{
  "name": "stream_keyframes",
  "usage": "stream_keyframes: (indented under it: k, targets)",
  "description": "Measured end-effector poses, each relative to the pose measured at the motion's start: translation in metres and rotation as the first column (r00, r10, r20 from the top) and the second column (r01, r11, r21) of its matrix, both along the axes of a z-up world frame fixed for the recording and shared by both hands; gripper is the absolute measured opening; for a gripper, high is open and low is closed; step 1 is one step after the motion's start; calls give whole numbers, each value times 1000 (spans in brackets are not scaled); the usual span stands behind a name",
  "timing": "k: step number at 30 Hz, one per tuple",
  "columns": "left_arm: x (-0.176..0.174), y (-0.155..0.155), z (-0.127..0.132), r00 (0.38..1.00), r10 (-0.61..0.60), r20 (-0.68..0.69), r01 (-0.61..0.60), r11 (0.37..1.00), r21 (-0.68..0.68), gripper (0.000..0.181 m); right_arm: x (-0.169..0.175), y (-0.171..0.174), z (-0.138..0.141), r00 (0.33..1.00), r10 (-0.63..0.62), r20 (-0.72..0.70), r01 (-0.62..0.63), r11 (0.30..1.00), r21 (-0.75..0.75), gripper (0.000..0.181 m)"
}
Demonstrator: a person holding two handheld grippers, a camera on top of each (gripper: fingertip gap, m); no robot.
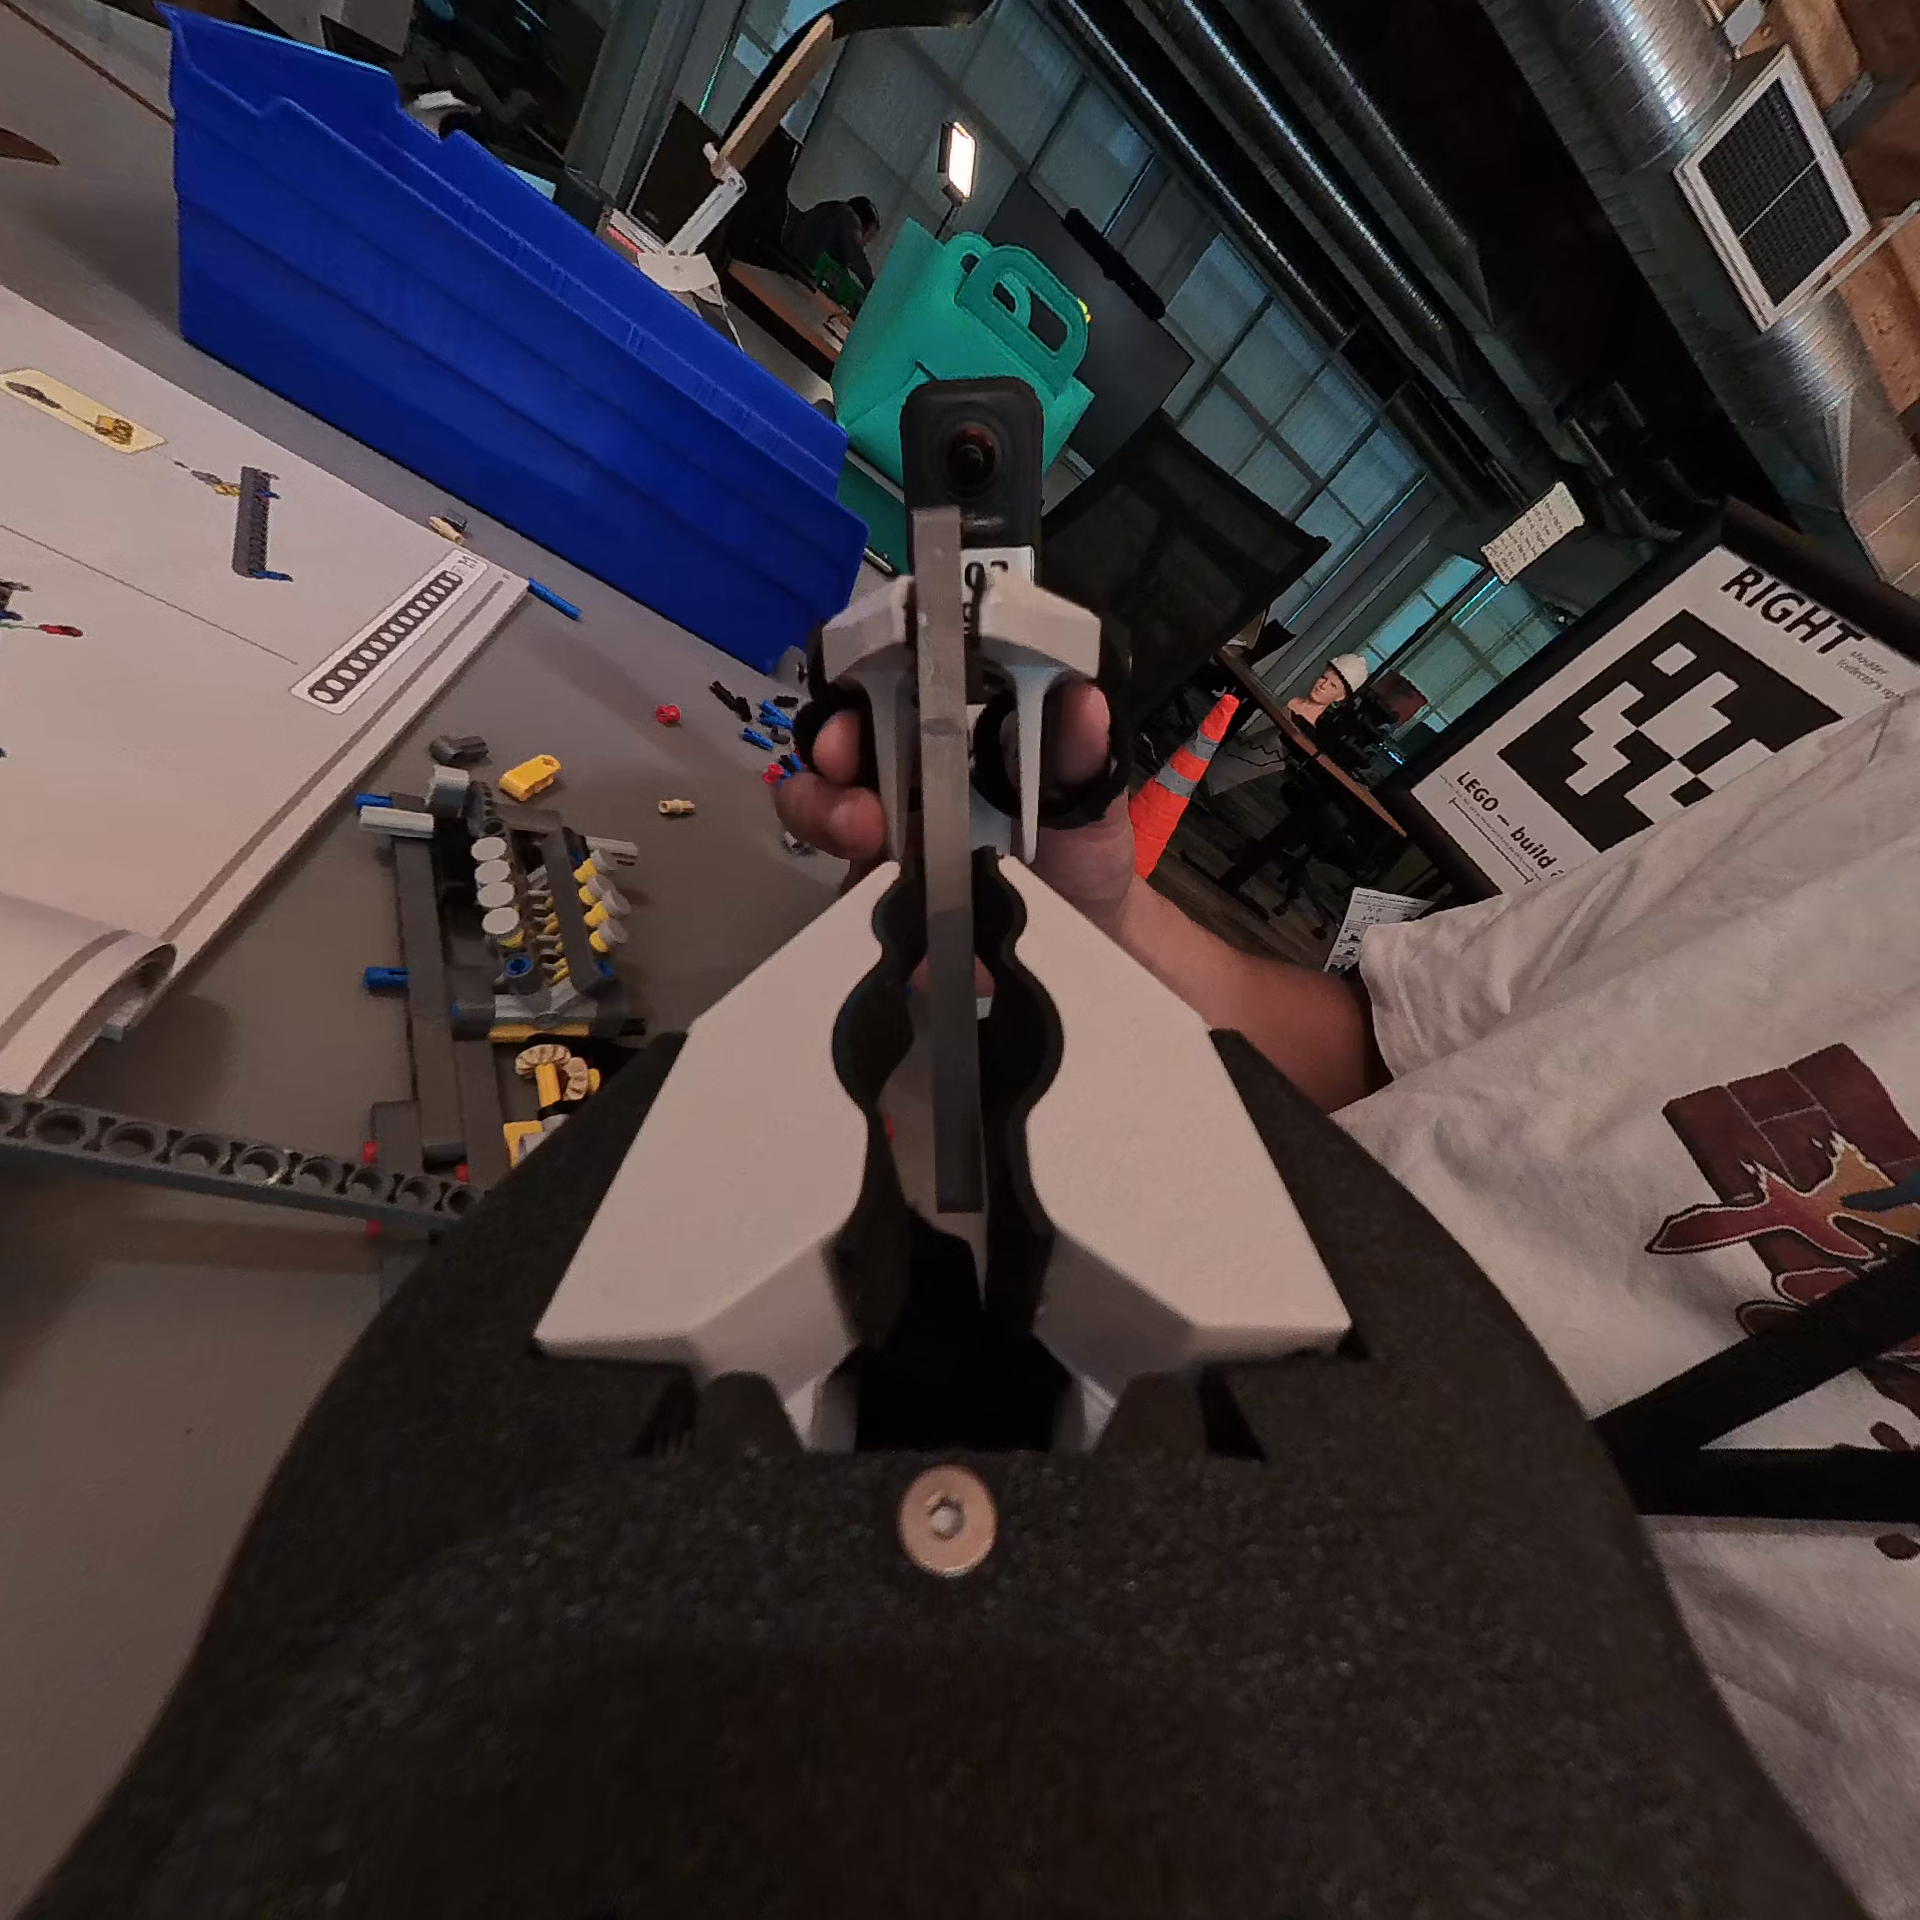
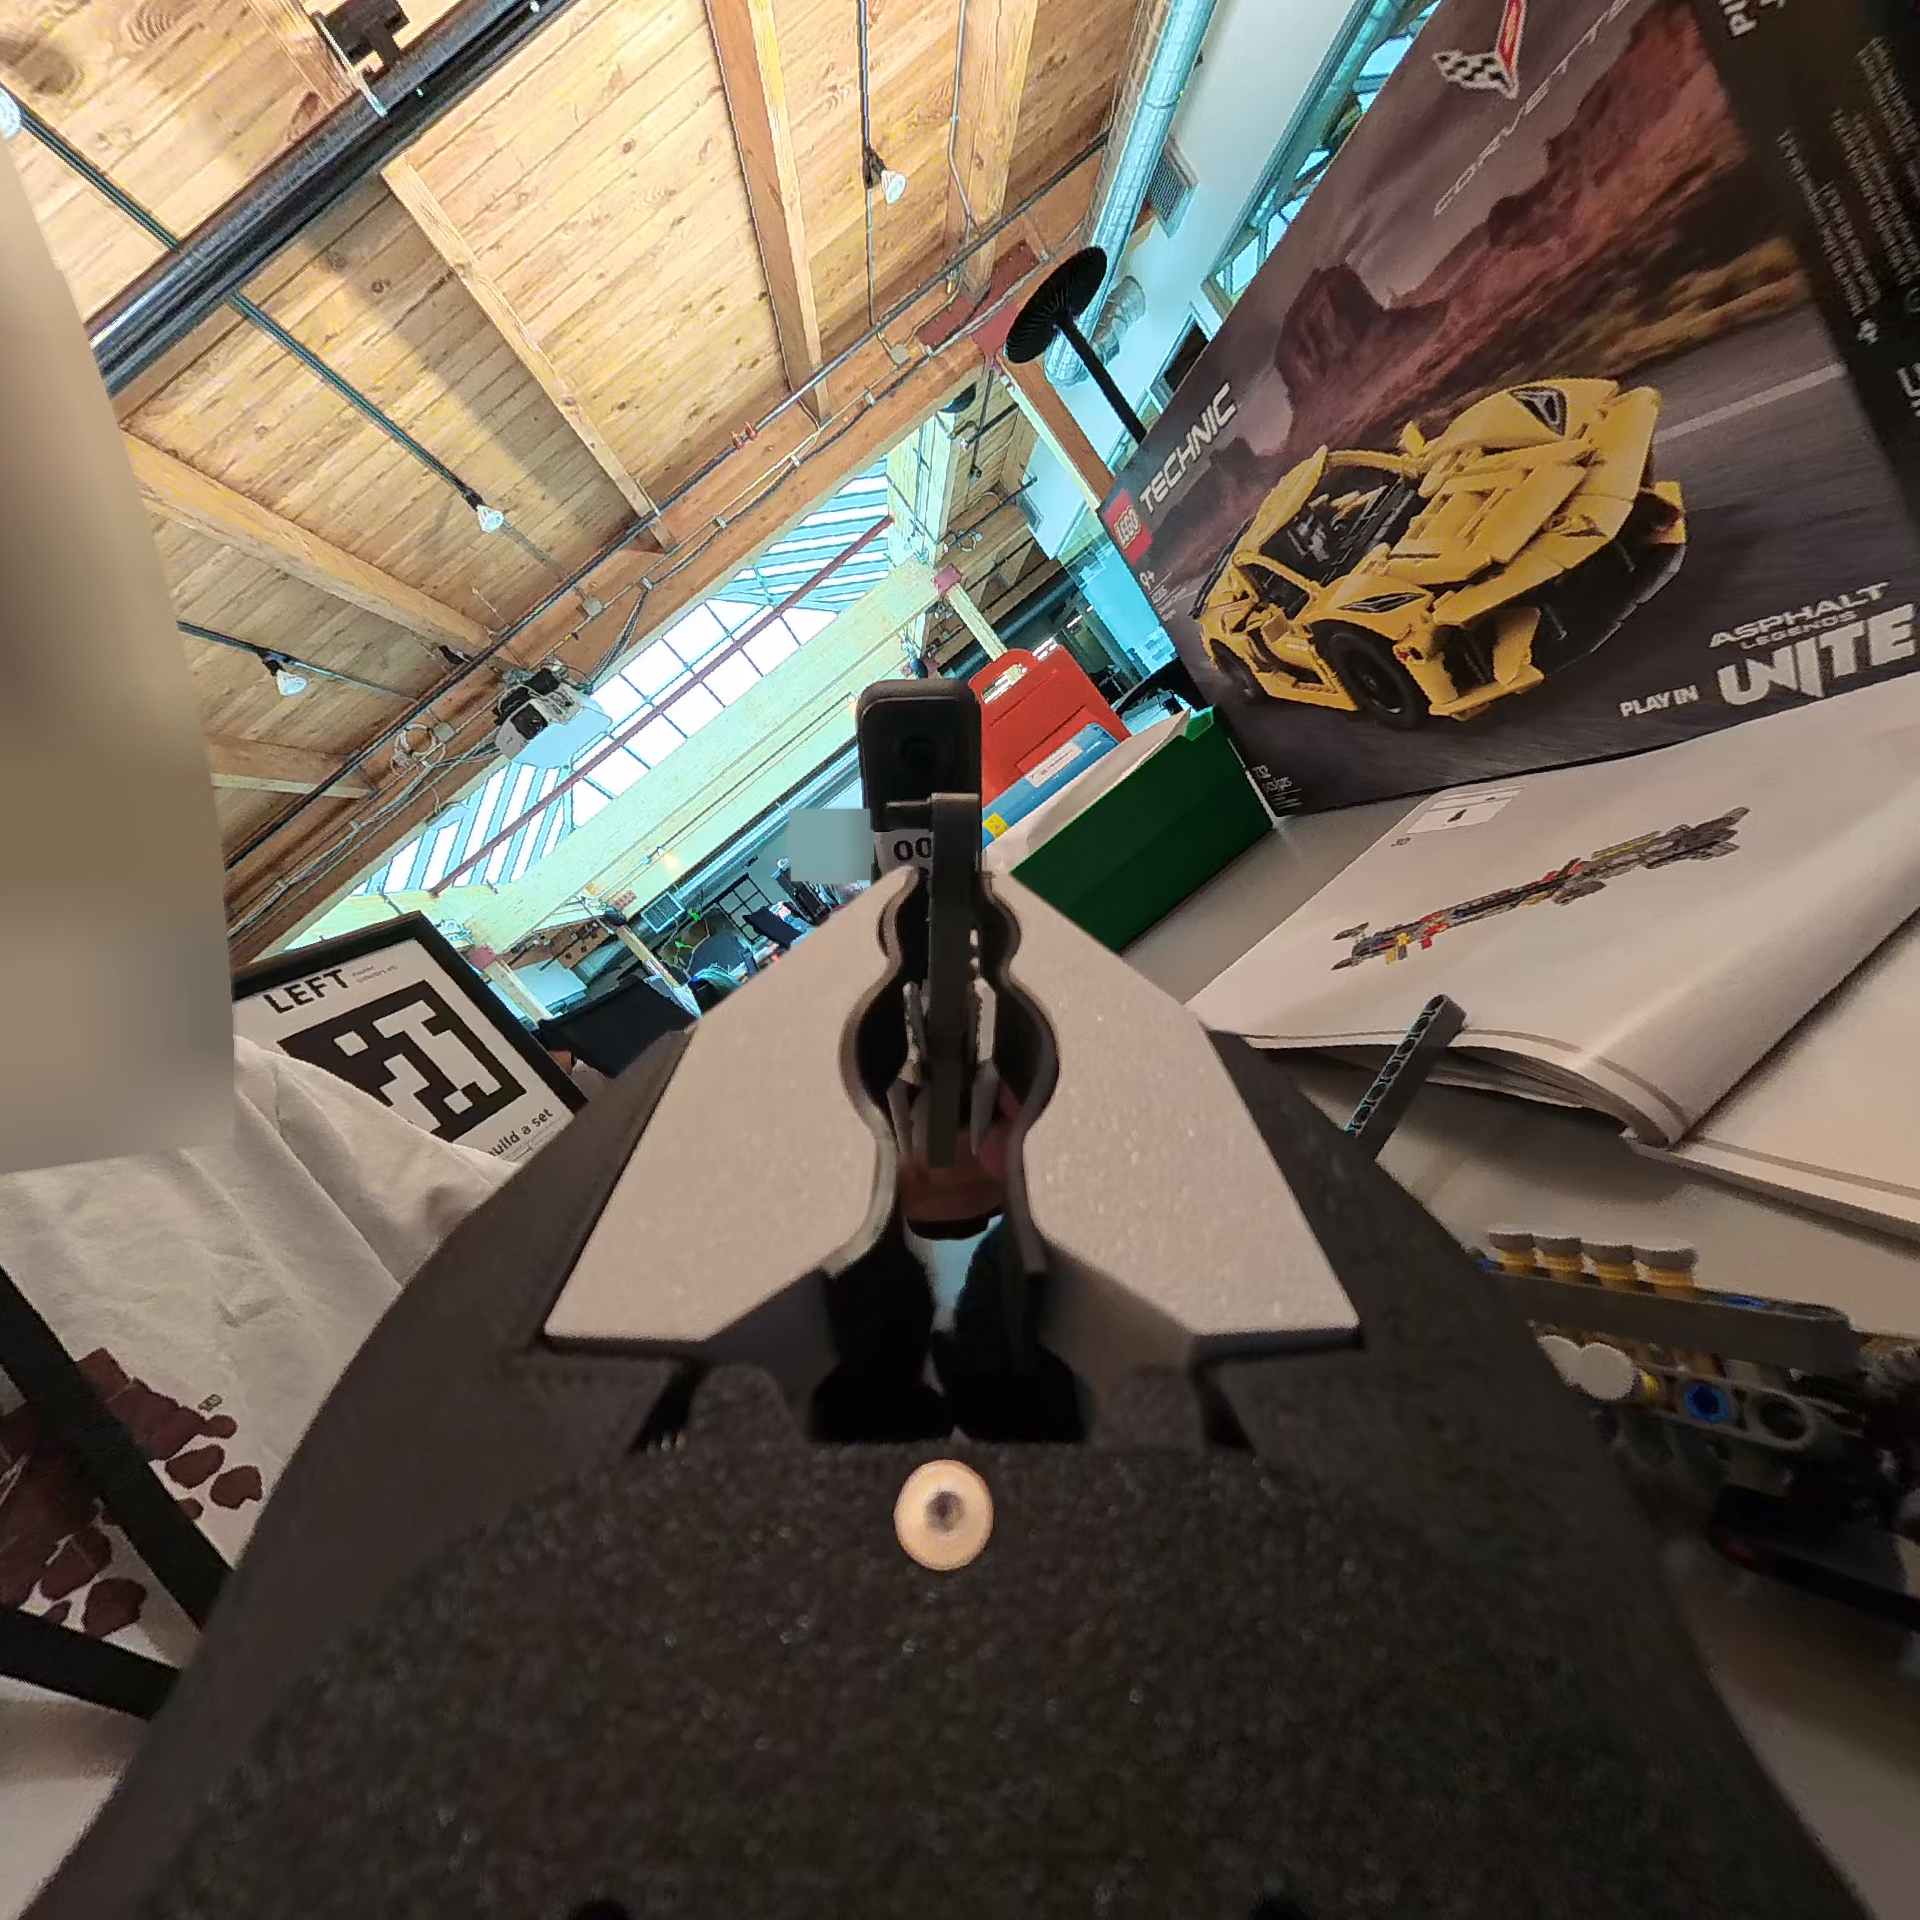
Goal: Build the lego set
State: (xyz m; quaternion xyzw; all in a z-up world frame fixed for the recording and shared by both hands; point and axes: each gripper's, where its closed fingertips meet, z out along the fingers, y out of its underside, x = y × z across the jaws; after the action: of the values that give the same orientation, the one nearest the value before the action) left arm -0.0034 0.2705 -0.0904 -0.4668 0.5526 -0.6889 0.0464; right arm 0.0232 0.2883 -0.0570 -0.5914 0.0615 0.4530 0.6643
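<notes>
Now, in the left wrist view, the left gripper (image 1: pixel 948 914) has its jaws shut on a long flat dark grey beam (image 1: pixel 951 883). That beam stands on edge in front of the camera. Far behind it, the right gripper (image 1: pixel 961 675) faces this way in a hand (image 1: pixel 1081 821). At left, the half-built grey and yellow lego model (image 1: pixel 509 935) lies on the table (image 1: pixel 260 1351), beside the open booklet (image 1: pixel 208 644) and a blue bin (image 1: pixel 499 343).

In the right wrist view, the right gripper (image 2: pixel 948 935) has its jaws pinched on the same beam (image 2: pixel 951 977). At right stands the lego box (image 2: pixel 1538 436).
</notes>
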Motion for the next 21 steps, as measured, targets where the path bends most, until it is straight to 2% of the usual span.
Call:
stream_keyframes:
  k: [21]
  targets:
    - [0,1,1,1000,2,2,-2,1000,-4,7,-4,1,-3,999,5,37,-5,1000,-10,7]
